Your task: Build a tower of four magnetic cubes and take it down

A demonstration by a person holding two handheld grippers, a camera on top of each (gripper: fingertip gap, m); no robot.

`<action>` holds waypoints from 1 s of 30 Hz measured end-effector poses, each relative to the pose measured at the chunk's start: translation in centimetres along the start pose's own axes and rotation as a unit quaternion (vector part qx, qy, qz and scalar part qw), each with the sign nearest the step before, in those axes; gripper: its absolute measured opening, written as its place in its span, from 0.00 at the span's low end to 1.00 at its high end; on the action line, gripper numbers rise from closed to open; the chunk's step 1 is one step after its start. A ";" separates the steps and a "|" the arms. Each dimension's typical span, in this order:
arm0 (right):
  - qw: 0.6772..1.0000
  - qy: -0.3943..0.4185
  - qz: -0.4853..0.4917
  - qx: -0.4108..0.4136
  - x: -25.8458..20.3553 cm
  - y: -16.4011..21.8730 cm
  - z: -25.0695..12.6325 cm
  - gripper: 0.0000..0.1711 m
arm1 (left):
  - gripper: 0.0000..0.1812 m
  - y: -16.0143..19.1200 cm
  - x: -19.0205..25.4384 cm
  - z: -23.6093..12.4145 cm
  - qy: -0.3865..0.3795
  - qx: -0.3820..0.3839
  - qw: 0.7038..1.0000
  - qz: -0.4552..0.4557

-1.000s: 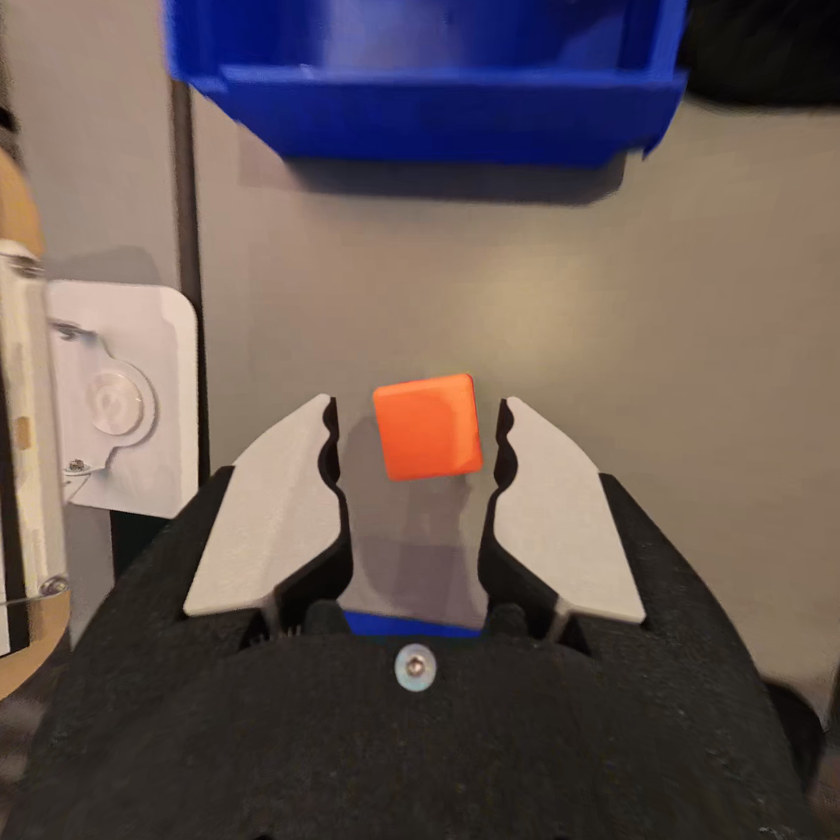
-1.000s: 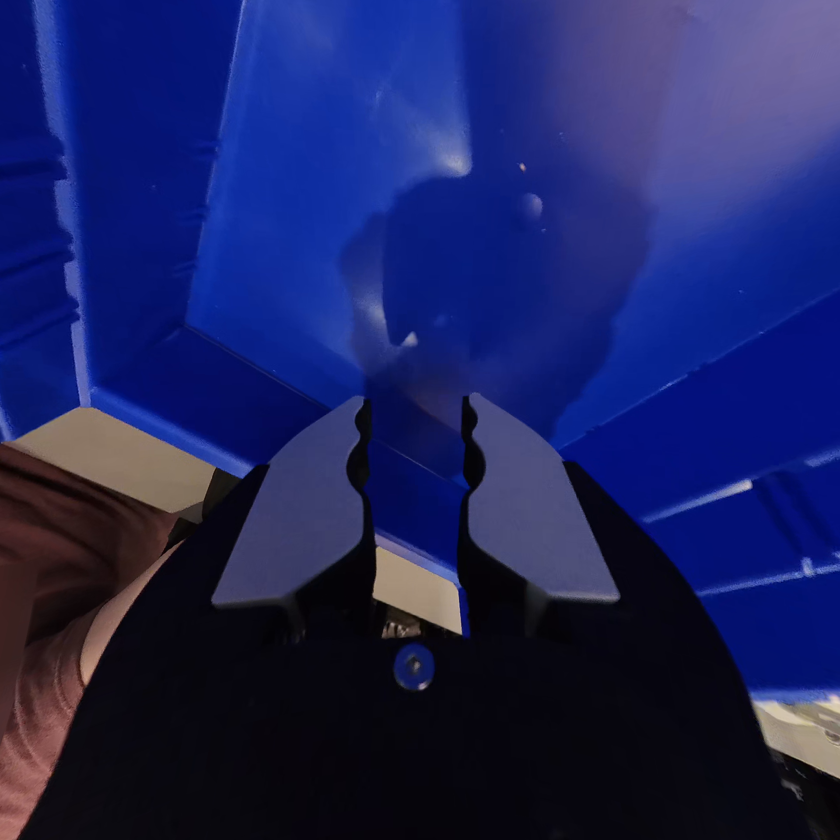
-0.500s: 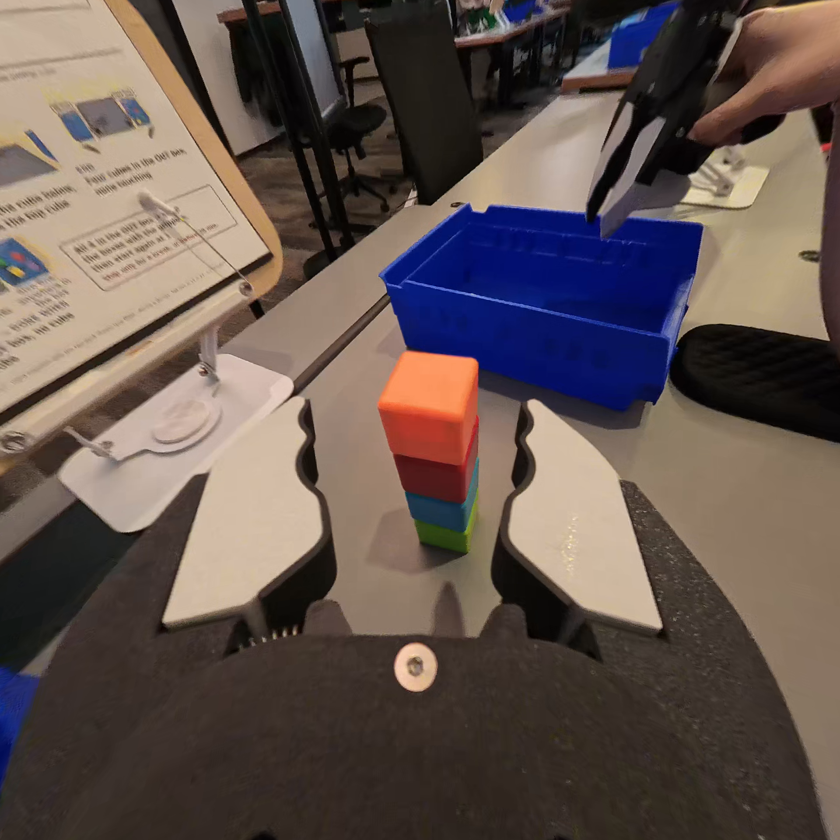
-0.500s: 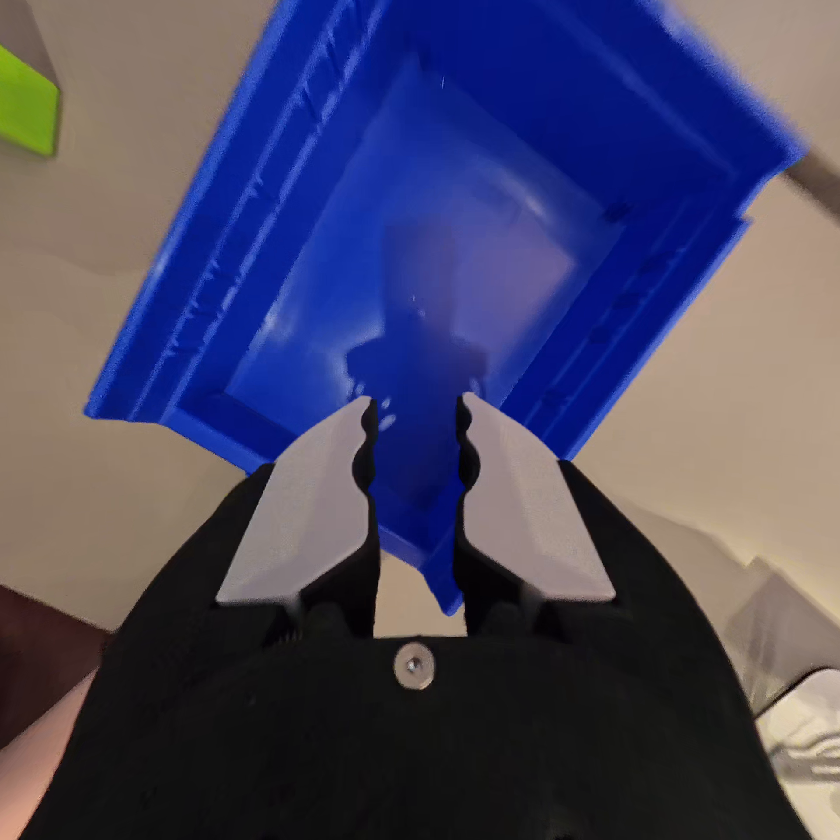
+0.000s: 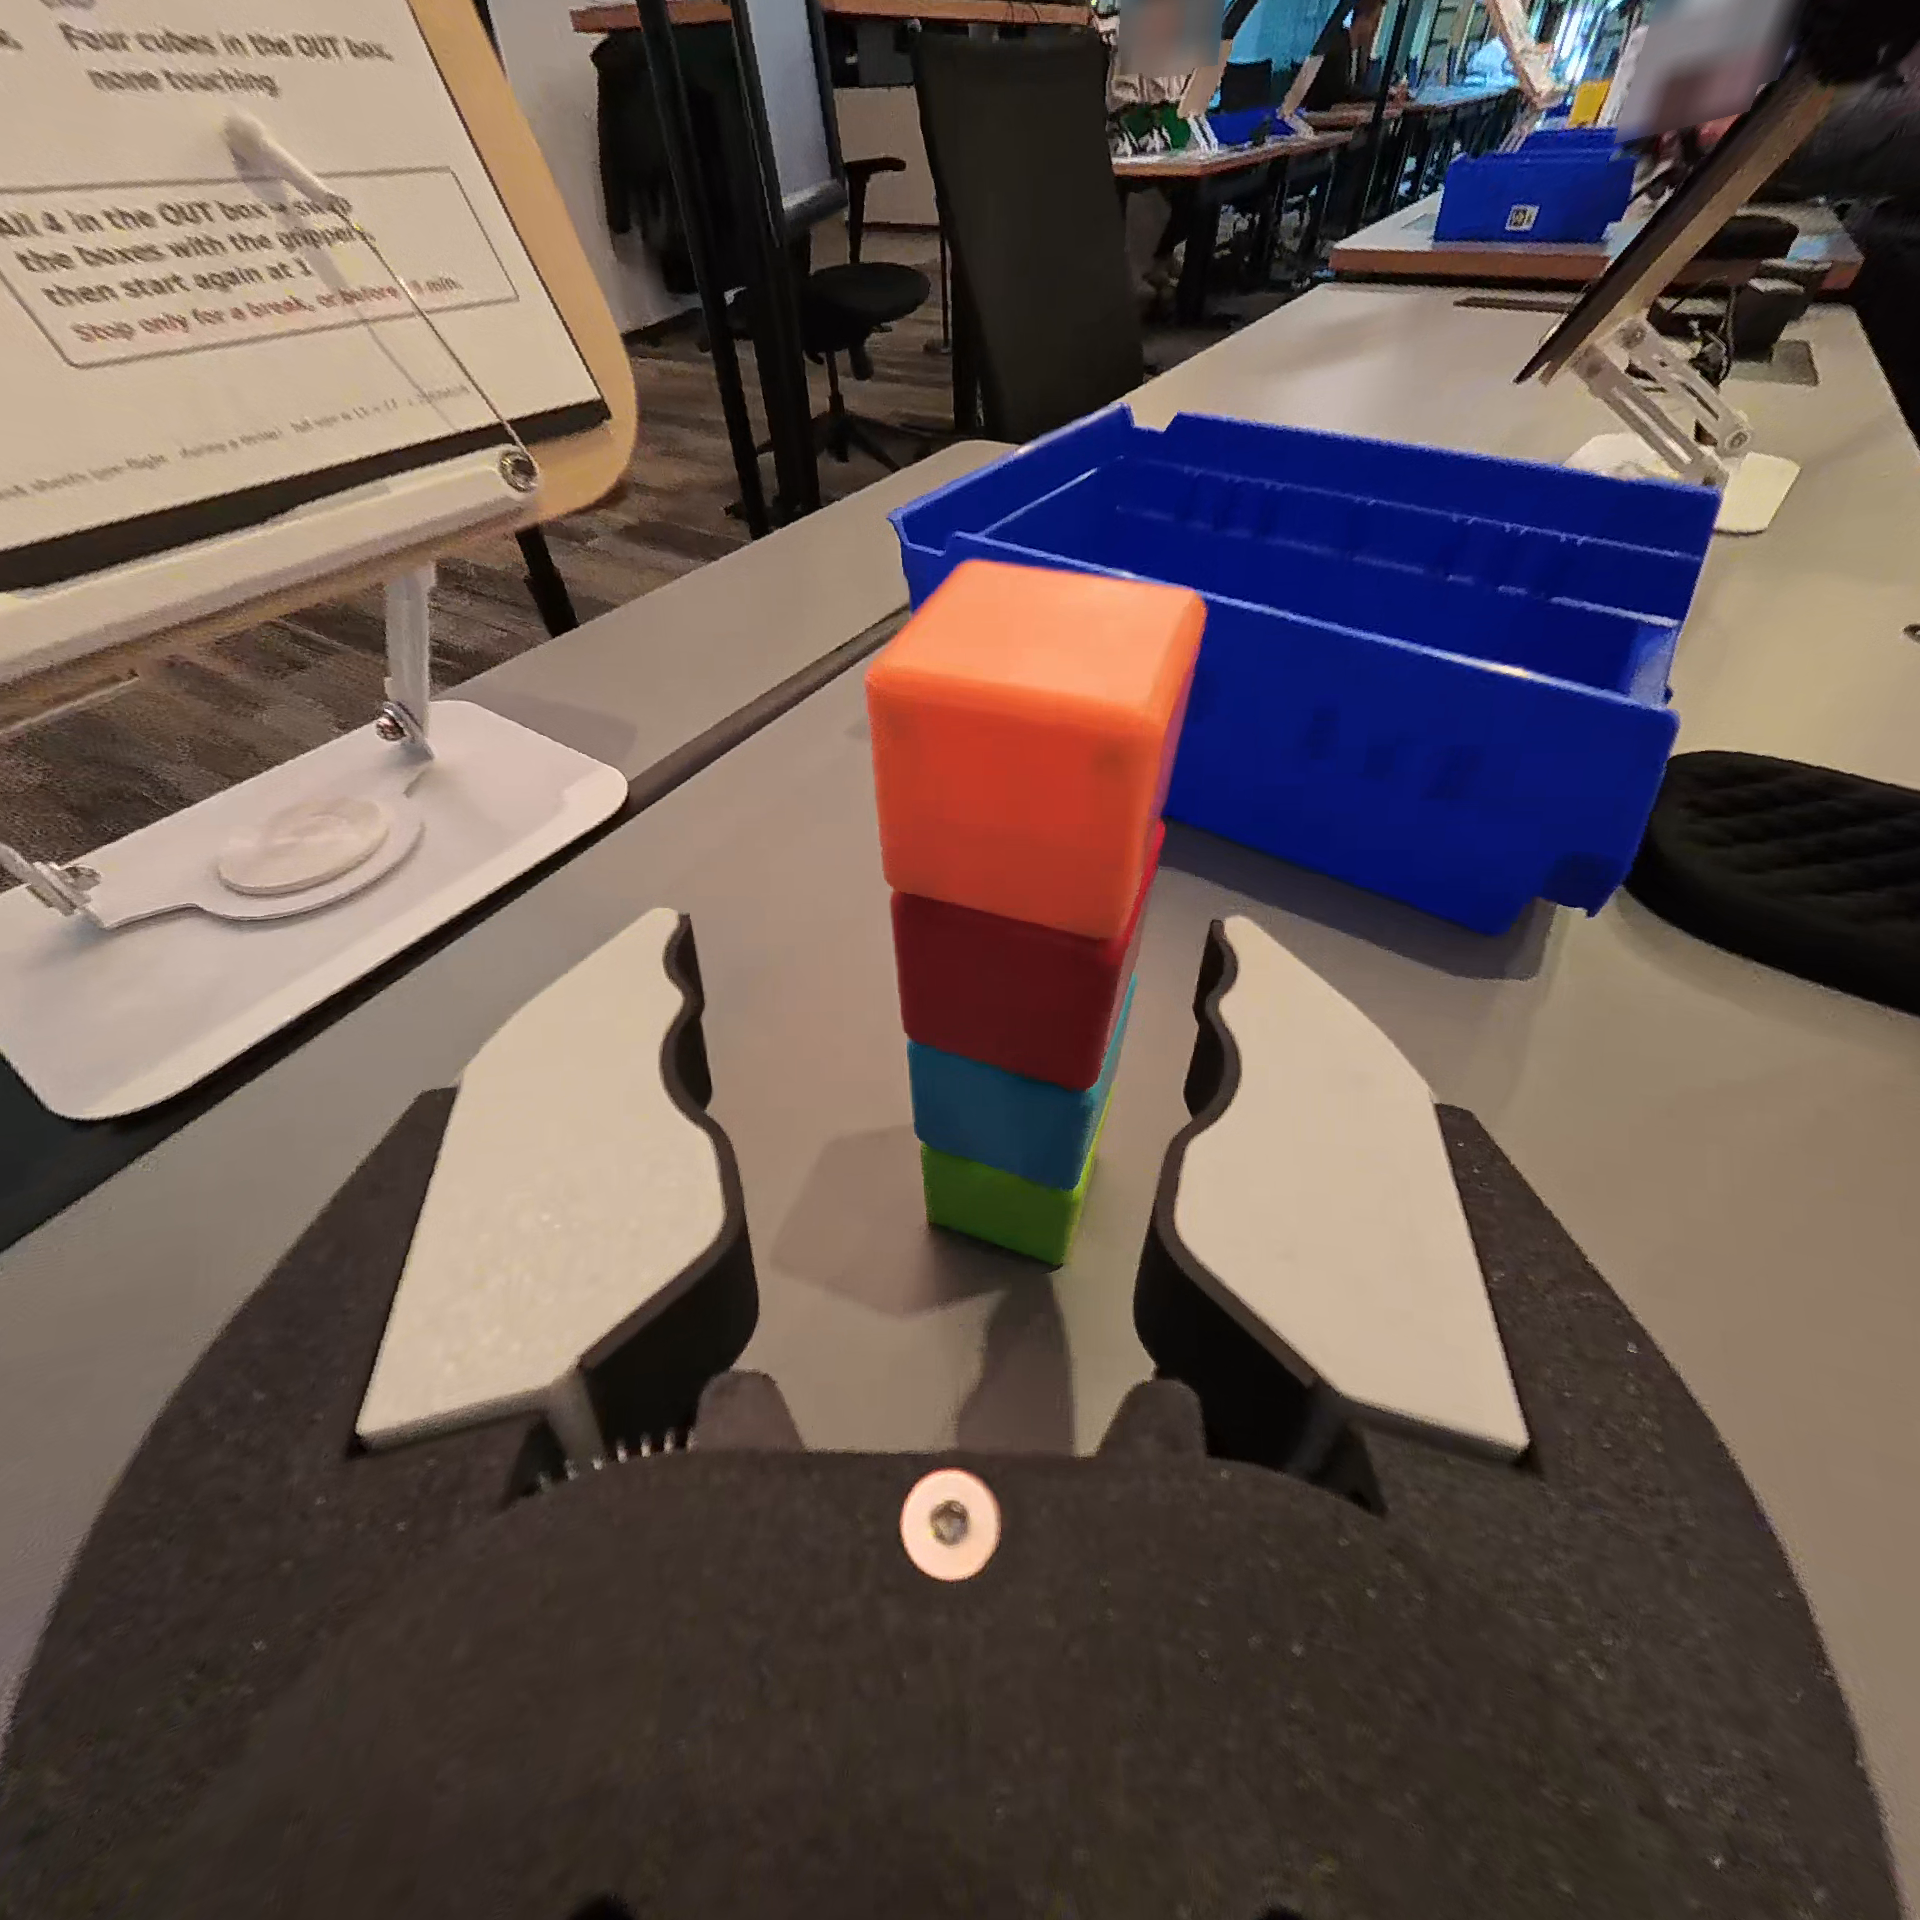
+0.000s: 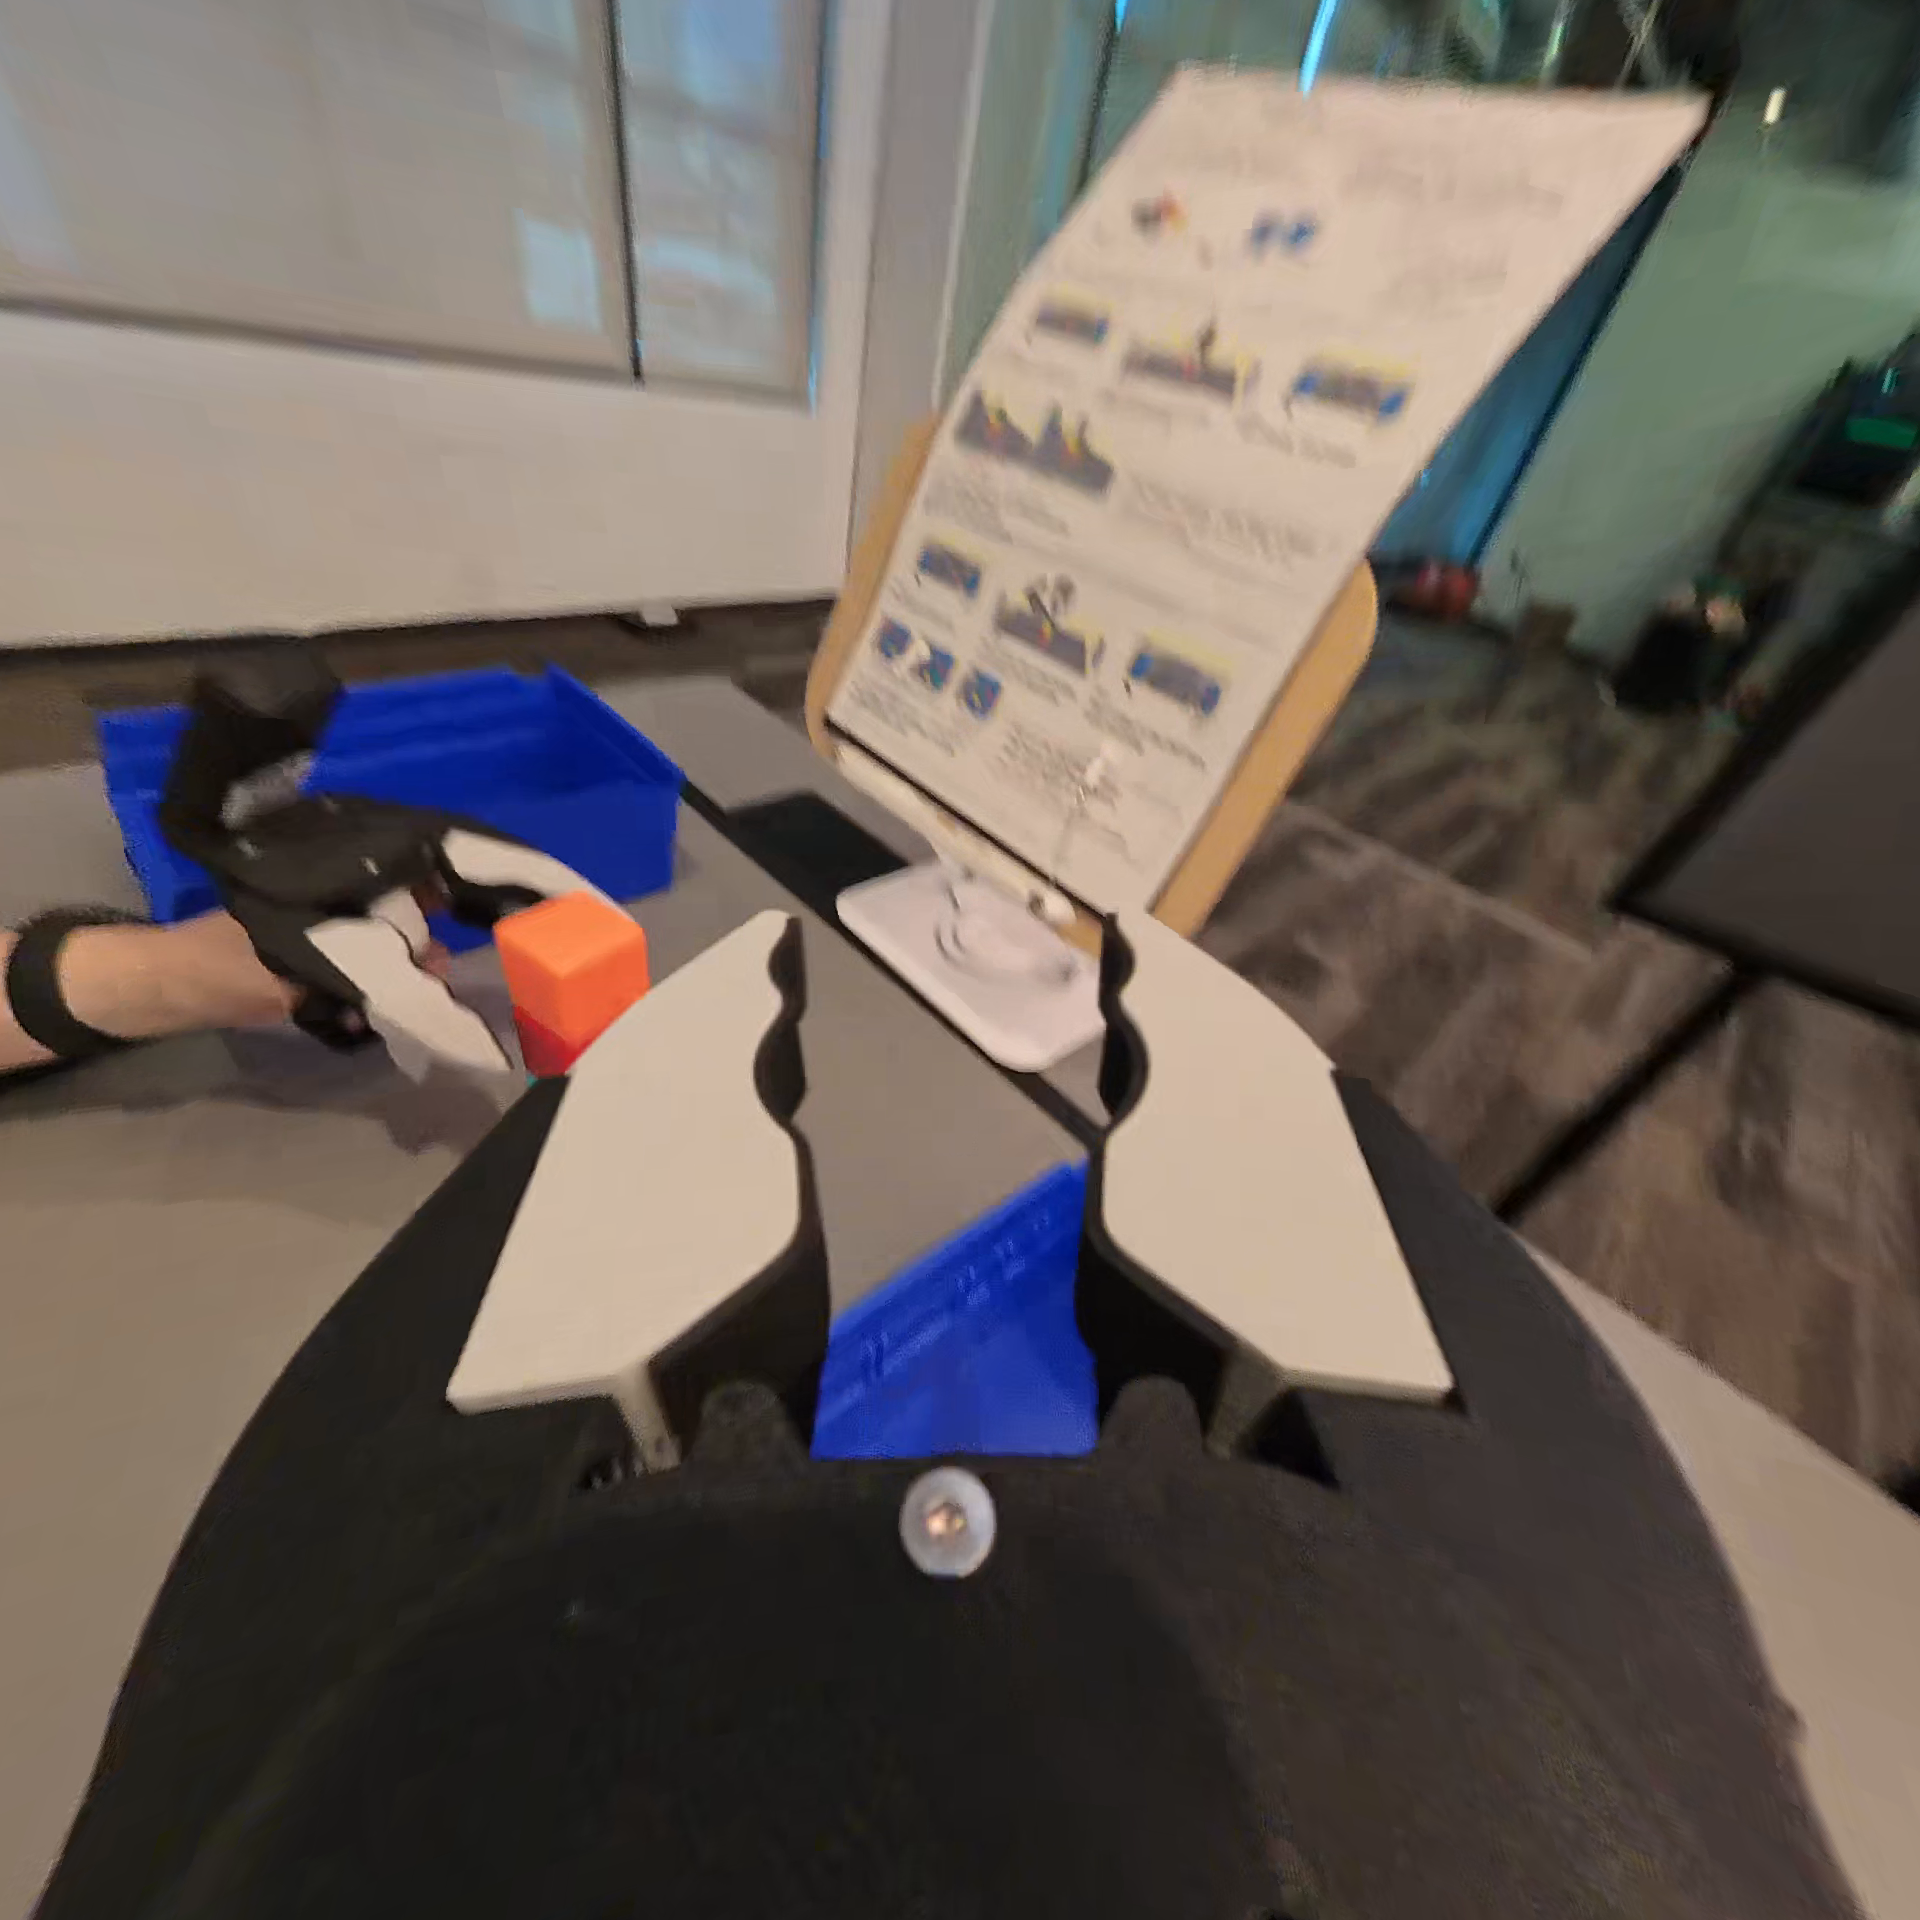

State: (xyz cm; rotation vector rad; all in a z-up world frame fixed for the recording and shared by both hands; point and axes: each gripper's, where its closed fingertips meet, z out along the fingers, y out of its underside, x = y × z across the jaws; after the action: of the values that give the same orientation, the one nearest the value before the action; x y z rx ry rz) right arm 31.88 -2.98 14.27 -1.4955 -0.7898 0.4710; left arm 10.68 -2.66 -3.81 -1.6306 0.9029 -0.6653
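1. The tower is fully stacked on the grey table (image 5: 1558,1195): orange cube (image 5: 1023,743) on top, then red cube (image 5: 1003,987), blue cube (image 5: 1003,1117), green cube (image 5: 997,1205) at the bottom, just in front of the empty blue bin (image 5: 1351,665).
2. The left gripper (image 5: 945,971) is spread wide, straddling the stack low down and touching nothing.
3. The right gripper (image 6: 951,971) is also spread and empty, up over the bin, well off to the side.
4. Risk: a finger bumps a lower cube while closing, and the whole magnetic column tips or lifts as one piece.
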 end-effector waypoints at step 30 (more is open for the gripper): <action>0.944 -0.293 -0.104 -0.108 -18.0 9.8 13.6 0.35 | 0.30 2.3 4.4 2.0 0.132 0.007 0.991 -0.019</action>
State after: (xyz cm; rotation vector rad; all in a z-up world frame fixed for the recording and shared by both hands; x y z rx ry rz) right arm 11.84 -5.89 0.26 -1.4609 -1.4926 0.7000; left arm 14.22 -5.44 -6.71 -1.5736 1.0550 -0.9272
